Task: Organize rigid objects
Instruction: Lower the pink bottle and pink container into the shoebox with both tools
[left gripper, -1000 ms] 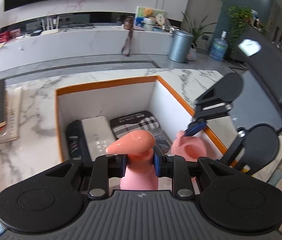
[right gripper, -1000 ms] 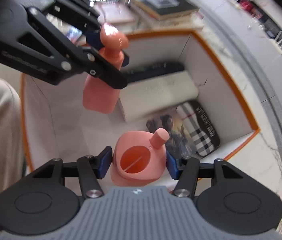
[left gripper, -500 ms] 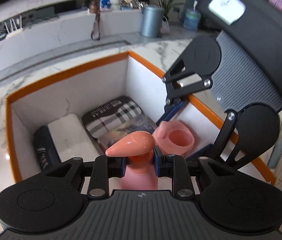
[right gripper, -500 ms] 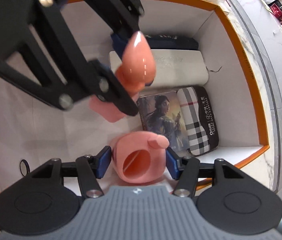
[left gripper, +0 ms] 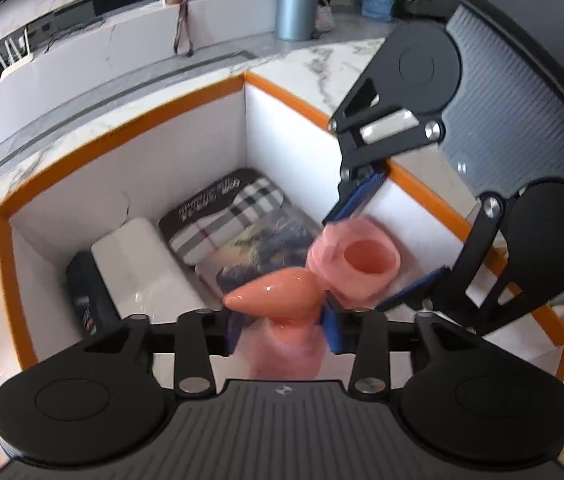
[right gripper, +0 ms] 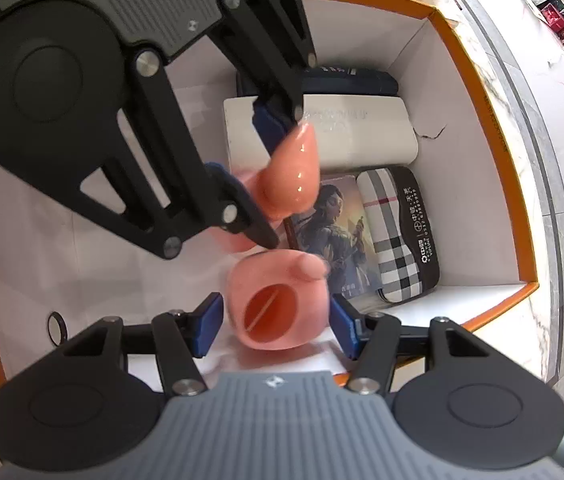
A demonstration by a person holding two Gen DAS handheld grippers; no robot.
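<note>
Left gripper (left gripper: pixel 282 332): black, ribbed grey body, blue pads; jaws had just been opening, stood apart with the pump bottle's neck between them, a gap showing beside the left pad.
Pump bottle (left gripper: pixel 278 300): glossy pink plastic, teardrop-shaped pump head, inside the box, lower body blurred.
Right gripper (right gripper: pixel 276 324): same build; jaws spread wide either side of the cup, slim gaps at both pads, not pressing.
Cup (right gripper: pixel 278 300): matte pink plastic, round open mouth, stubby knob on the rim, low in the box near its front wall, just beside the bottle.
Box (left gripper: pixel 122 136): orange-rimmed, white smooth card walls, open top.
Box contents: illustrated flat card box (right gripper: pixel 330 232), checked soft case (right gripper: pixel 402 236), white rounded case (right gripper: pixel 354 132), dark case (right gripper: pixel 346 80), packed along the far side.
Free room: bare white floor at the near left of the box.
Beyond: marble tabletop (left gripper: pixel 322 56).
</note>
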